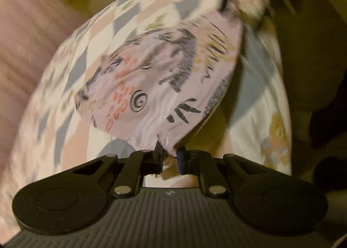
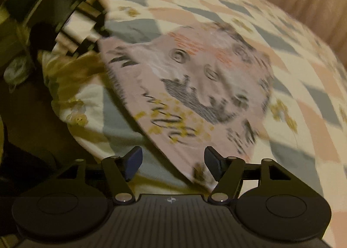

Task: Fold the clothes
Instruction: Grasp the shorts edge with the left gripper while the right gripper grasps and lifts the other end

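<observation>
Pink printed garment (image 1: 156, 83) spread on patterned bedspread (image 2: 216, 5). Left hand-held gripper (image 1: 170, 161) clamped on near edge. Right hand-held gripper (image 2: 172, 165) agape, empty, corner between its 2 fingers, nearer free corner.

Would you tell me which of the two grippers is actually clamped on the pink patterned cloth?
The left gripper: its fingers are pinched on a corner of the pink cloth. The right gripper is spread open, with the cloth's edge lying loose between its fingers.

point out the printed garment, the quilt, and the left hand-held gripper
printed garment (image 1: 151, 79), left wrist view, middle of the cloth.
quilt (image 2: 216, 5), right wrist view, bare checked area.
left hand-held gripper (image 1: 170, 158), left wrist view, between fingertips.
</observation>
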The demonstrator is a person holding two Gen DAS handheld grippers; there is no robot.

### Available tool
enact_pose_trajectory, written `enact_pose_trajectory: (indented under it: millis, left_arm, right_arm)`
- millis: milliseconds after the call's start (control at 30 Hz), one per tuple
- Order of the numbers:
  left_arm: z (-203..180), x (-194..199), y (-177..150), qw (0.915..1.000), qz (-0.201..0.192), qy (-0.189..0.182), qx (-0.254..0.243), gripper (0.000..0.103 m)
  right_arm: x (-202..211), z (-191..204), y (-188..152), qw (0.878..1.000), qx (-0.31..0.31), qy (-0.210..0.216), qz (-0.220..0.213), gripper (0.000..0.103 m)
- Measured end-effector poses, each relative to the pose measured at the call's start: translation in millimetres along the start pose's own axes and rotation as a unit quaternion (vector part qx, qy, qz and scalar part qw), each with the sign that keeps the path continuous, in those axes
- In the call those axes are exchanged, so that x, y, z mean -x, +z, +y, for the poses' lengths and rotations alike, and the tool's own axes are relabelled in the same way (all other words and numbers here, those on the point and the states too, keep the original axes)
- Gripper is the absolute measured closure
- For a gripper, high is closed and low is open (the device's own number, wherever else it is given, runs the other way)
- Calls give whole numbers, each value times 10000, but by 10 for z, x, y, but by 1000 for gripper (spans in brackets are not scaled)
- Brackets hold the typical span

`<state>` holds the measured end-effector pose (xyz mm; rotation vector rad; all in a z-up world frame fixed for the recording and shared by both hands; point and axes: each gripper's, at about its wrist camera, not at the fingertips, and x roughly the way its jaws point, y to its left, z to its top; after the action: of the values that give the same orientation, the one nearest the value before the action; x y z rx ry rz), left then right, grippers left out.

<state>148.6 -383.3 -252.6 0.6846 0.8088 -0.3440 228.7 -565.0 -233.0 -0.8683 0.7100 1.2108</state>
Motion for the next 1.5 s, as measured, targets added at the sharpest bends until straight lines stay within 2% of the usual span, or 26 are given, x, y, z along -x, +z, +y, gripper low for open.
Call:
enact_pose_trajectory:
  millis: [67,133,233,300,333,367,533,600,667,700,733,767,933,1133,1267,1367,1500]
  left_arm:
    - [165,47,49,9979,-39,-188,614,94]
    - [327,83,84,9923,-101,-372,1173,94]
    - [476,112,124,9862,-177,-503,1567,94]
    - [543,155,130,9828,-210,-543,1753,94]
    - [561,177,127,9812,-228,-545,1836,94]
    - [568,191,128,9808,-233,-538,1862,94]
    - [551,216,83,9814,-170,-504,1845,94]
    - [521,195,63,9828,-124,-490,1775,94]
    - [478,163,64,9848,-84,-471,1672,94]
    - [457,147,64,9857,-63,-461,1620,94]
    - [436,131,65,9866,-42,-452,1568,94]
    - [421,121,69,9876,-13,-442,1503,95]
    - [362,181,62,9900,108,-559,1289,97]
    - [351,557,-8,9828,47,-987,1557,97]
    - [476,677,-16,9821,75,-1059,1555,97]
    - [721,657,14,9803,99,-1072,1653,97]
    - [1172,517,99,9758,103,-1045,1920,97]
  right_arm:
    - [-101,117,59,9993,309,-137,-140,35]
    - [-208,225,125,9972,629,-283,-286,35]
    - [-371,316,202,9925,1023,-499,-440,35]
    - [-475,294,202,9911,1140,-575,-366,40]
    - [-500,261,178,9904,1192,-623,-321,49]
    - [-495,221,131,9886,1276,-743,-310,55]
    - [-371,-69,-186,9757,1685,-1396,-138,65]
    - [-343,-138,-276,9725,1834,-1433,-62,68]
    - [-319,-189,-350,9699,1980,-1419,-4,79]
    - [-309,-207,-377,9689,2049,-1389,21,83]
    - [-301,-213,-379,9692,2081,-1317,33,95]
    - [-286,-223,-369,9707,2054,-1247,38,102]
    - [-120,-252,-281,9764,1931,-953,136,102]
    - [190,-153,-113,9776,1989,-580,377,101]
    - [359,-160,68,9810,1842,-309,532,101]
    - [391,-411,324,9876,1432,61,638,101]
    - [330,-971,691,9931,870,399,684,101]
